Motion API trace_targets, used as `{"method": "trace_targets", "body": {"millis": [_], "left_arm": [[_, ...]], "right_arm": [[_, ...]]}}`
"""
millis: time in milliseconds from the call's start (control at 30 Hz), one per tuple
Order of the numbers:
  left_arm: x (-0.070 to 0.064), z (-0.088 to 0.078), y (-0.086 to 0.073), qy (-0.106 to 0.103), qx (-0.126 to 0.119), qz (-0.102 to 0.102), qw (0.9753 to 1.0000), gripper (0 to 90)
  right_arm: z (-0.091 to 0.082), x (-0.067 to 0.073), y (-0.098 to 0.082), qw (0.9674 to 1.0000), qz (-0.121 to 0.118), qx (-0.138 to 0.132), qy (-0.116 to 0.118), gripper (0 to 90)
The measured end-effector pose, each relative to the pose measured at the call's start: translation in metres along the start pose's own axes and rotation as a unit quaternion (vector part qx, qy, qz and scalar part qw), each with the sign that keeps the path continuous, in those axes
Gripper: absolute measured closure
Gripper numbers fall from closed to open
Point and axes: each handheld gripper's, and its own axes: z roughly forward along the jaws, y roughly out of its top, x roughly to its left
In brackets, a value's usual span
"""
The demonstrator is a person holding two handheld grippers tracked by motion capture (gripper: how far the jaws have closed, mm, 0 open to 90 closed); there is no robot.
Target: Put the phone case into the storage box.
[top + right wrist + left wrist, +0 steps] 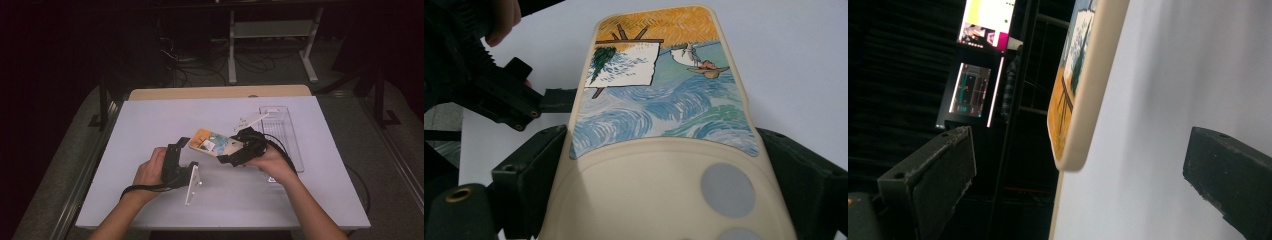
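A cream phone case (pixel 215 142) with a painted picture of blue waves and an orange sky is held above the white table (pixel 150 120). My right gripper (pixel 239 150) is shut on its plain end; in the right gripper view the case (pixel 659 110) runs away from between both jaws of my right gripper (pixel 664 165). My left gripper (pixel 181 146) stands open at the case's orange end. In the left gripper view the case's rounded end (pixel 1083 90) hangs between the wide-apart jaws of my left gripper (pixel 1078 167), touching neither. From the right gripper view, my left gripper (pixel 519 105) sits at the case's left edge.
A clear plastic tray (pixel 282 135) lies along the table's right side, just behind my right hand. Beyond the table's far edge stand a white desk frame (pixel 270 30) and floor cables (pixel 200 65). Lit monitors (pixel 983 30) glow in the dark background.
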Motion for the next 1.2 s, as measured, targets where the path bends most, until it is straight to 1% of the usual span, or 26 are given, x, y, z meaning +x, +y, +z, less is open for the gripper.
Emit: {"method": "trace_targets", "body": {"millis": [167,267,367,500,600,667,733,867,900,933,967,1067,1100,1133,1167,1200], "left_arm": [[0.000,0.004,0.005,0.012,-0.006,0.012,0.9998,1.5],[0.000,0.006,0.008,0.014,-0.011,0.020,0.9997,1.8],[0.000,0.008,0.009,0.020,-0.013,0.032,0.9992,5.2],[0.001,0.011,0.010,0.028,-0.016,0.042,0.9986,7.2],[0.000,0.013,0.011,0.033,-0.022,0.057,0.9976,13.4],[-0.001,0.014,0.012,0.035,-0.024,0.059,0.9973,14.2],[-0.001,0.015,0.013,0.035,-0.027,0.067,0.9968,15.9],[-0.002,0.016,0.015,0.037,-0.037,0.077,0.9957,23.2],[-0.001,0.016,0.016,0.037,-0.033,0.088,0.9949,24.7],[-0.001,0.017,0.017,0.040,-0.034,0.093,0.9942,26.3],[-0.001,0.018,0.018,0.039,-0.034,0.098,0.9939,28.0],[-0.002,0.019,0.019,0.039,-0.036,0.096,0.9940,33.0],[-0.003,0.019,0.019,0.038,-0.035,0.099,0.9937,34.5],[-0.004,0.019,0.019,0.039,-0.033,0.103,0.9934,36.0],[-0.005,0.020,0.019,0.040,-0.032,0.104,0.9933,38.2],[-0.005,0.020,0.020,0.036,-0.032,0.107,0.9930,39.5]], "right_arm": [[0.000,0.001,0.001,1.0000,0.004,-0.003,0.001,10.5],[0.000,0.001,0.001,1.0000,0.006,-0.004,0.004,10.4],[0.001,0.002,0.001,1.0000,0.003,-0.004,0.005,10.5],[0.002,0.002,0.001,1.0000,0.003,-0.003,0.005,10.5],[0.003,0.002,0.001,1.0000,0.003,-0.005,0.005,10.4],[0.002,0.002,0.001,1.0000,0.004,-0.006,0.005,10.4],[0.003,0.002,0.001,1.0000,0.004,-0.004,0.004,10.5],[0.001,0.001,0.001,1.0000,0.003,-0.007,0.005,10.4],[0.001,0.001,0.001,1.0000,0.007,-0.006,0.004,10.4],[0.001,0.001,0.001,0.9999,0.007,-0.006,0.004,10.4],[0.001,0.001,0.001,0.9999,0.008,-0.005,0.004,10.4],[0.002,0.000,0.000,1.0000,0.005,-0.003,0.004,10.4],[0.003,0.000,0.001,1.0000,0.003,-0.003,0.004,10.4],[0.002,0.002,0.001,0.9999,0.008,-0.005,0.006,10.4],[0.002,0.002,0.001,0.9999,0.006,-0.006,0.006,10.4],[0.002,0.001,0.001,0.9999,0.006,-0.006,0.006,10.4]]}}
